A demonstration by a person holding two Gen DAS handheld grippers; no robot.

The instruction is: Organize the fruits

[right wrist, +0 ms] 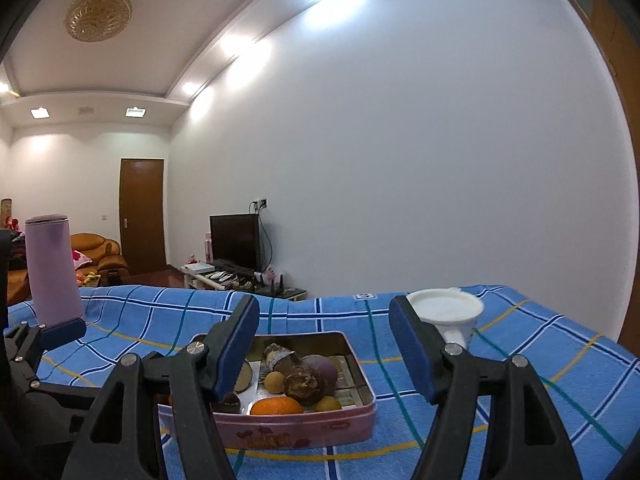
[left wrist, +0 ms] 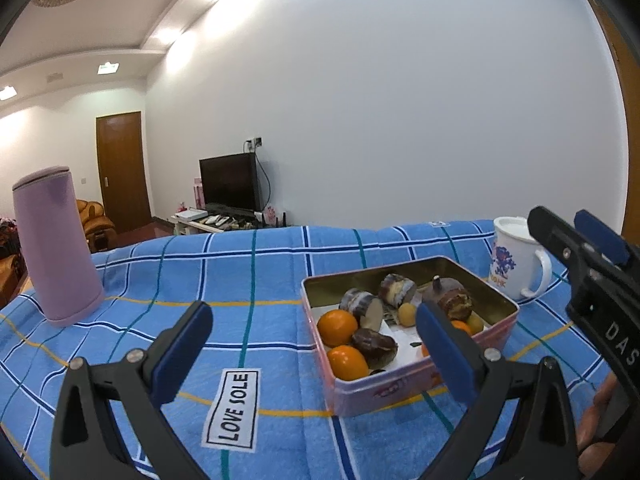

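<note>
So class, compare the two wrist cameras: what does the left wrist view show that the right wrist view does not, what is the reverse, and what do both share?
Only the left wrist view: the white "LOVE SOLE" label on the cloth, and the blue print on the white handled mug.

Only the right wrist view: the round purple vegetable in the tin, and the mug's white lid seen from above.

Both: the pink rectangular metal tin of oranges and brown pieces, the tall lilac flask, the blue checked cloth, and both grippers open and empty.

Blue plaid cloth (left wrist: 256, 280) carries pink tin (left wrist: 400, 392), lilac flask (left wrist: 56, 248), white mug (left wrist: 512, 260)
</note>
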